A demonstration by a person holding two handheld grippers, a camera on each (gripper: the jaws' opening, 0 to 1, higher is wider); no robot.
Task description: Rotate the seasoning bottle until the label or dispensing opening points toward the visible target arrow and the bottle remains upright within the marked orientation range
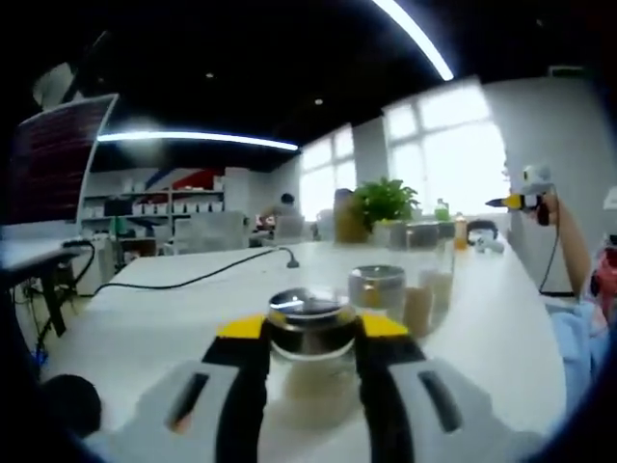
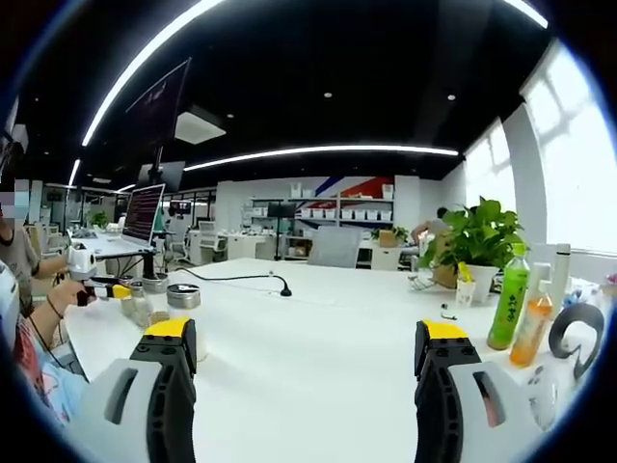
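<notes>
Two views, task at grip stage:
Left gripper view: left gripper (image 1: 310,359) jaws clamped on clear glass seasoning bottle w/ steel lid (image 1: 310,333), upright on white table (image 1: 193,309); no arrow or label seen, rotation unjudged.
Right gripper view: right gripper (image 2: 307,371) jaws apart, idle over table; left gripper (image 2: 104,288) far left.

Tongs' pads (image 1: 253,340) hide the blurred seasoning bottle's (image 1: 310,355) sides.

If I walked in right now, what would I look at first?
Probably the jar with the shiny lid, squeezed between the left gripper jaws low in the left gripper view. Behind it more jars crowd the white table. In the right gripper view the right gripper is open over bare table, with a green bottle and a leafy plant off to its right.
</notes>
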